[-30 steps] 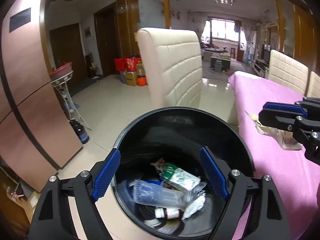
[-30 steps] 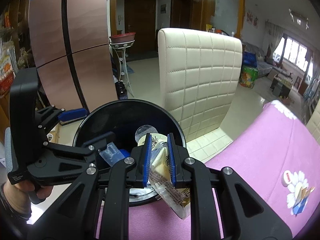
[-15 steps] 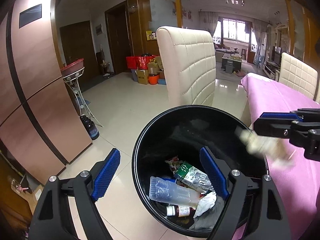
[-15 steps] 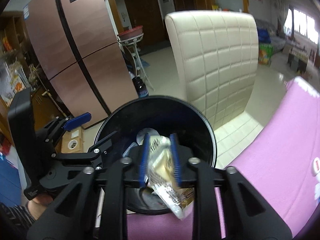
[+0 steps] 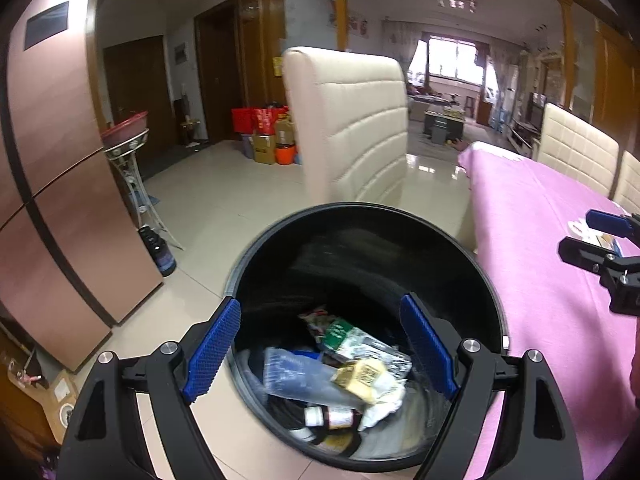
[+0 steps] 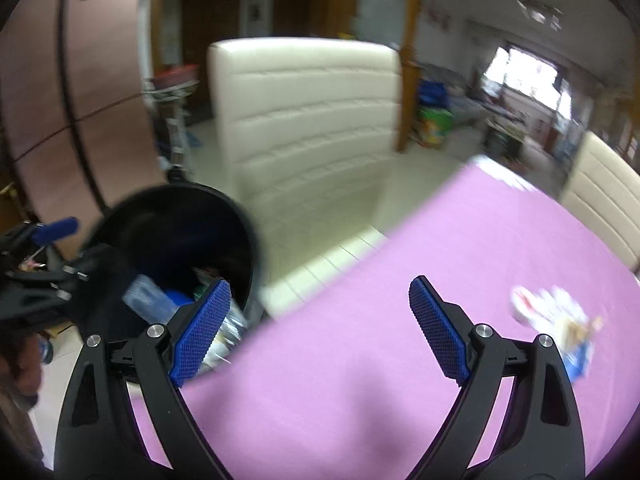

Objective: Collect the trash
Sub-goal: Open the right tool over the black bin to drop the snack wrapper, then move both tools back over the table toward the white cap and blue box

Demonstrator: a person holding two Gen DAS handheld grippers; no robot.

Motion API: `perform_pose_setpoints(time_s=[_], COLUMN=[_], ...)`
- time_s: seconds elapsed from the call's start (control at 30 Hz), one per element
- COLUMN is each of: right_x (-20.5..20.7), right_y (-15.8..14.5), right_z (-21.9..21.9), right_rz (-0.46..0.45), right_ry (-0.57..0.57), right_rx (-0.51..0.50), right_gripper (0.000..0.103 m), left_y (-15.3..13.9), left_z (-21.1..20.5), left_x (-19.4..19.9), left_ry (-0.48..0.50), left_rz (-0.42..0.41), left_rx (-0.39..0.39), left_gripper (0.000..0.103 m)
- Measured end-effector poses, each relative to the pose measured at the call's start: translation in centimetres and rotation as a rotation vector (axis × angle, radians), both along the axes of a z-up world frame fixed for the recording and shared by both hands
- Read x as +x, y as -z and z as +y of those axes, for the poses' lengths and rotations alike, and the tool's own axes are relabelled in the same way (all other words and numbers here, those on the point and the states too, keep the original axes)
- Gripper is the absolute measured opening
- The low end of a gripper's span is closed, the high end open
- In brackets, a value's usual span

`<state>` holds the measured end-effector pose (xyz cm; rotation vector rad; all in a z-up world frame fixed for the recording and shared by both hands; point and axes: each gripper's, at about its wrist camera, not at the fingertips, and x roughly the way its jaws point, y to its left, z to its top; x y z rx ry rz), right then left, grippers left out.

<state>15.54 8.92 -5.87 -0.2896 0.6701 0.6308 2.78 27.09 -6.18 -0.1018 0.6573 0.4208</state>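
A black round trash bin (image 5: pixel 360 206) stands beside the pink-clothed table (image 5: pixel 540 280) and holds several pieces of trash, with a yellowish wrapper (image 5: pixel 360 376) on top beside a clear plastic bottle (image 5: pixel 296 376). My left gripper (image 5: pixel 320 302) hovers open over the bin's mouth, touching nothing. My right gripper (image 6: pixel 320 282) is over the table edge, jaws opening, nothing between them. The left wrist view shows it at far right (image 5: pixel 580 230). Blurred litter (image 6: pixel 552 312) lies on the cloth to the right gripper's right.
A cream padded chair (image 6: pixel 308 120) stands just behind the bin and table corner. More cream chairs (image 5: pixel 576 160) line the table's far side. A copper-coloured fridge (image 5: pixel 52 200) and a metal stand (image 5: pixel 132 176) are to the left. Tiled floor lies beyond.
The right gripper opened and dropped the yellowish wrapper into the bin, then swung right from above the bin to over the table. The left gripper stayed open over the bin.
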Motion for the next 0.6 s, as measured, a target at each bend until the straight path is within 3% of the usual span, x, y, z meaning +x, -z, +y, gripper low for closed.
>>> perform_pose_setpoints(time_s=[0.2,0.33,0.5,0.6], right_x=[3.6,7.0,10.1,10.9], right_y=[0.4,1.0,2.9,3.8], right_z=[-8.4,-13.5,-16.4,-16.5], right_rz=[-0.076,-0.052,0.063,0.064], right_ry=[0.26,0.427,0.486,0.517], right_rx=[-0.096,-0.094,-0.047,-0.096], right_gripper=[0.09,0.09,0.09,0.09], left_y=[-0.3,-0.6,-1.1,-1.2], left_z=[-4.9,-9.4,-14.6,-17.1], left_x=[3.0,5.7,9.3,12.0], left_ry=[0.13,0.249,0.401,0.464], left_rz=[0.015,0.029,0.036,0.056], left_rx=[0.033,0.06,0.077,0.066], left_gripper=[0.08,0.08,0.08,0.08])
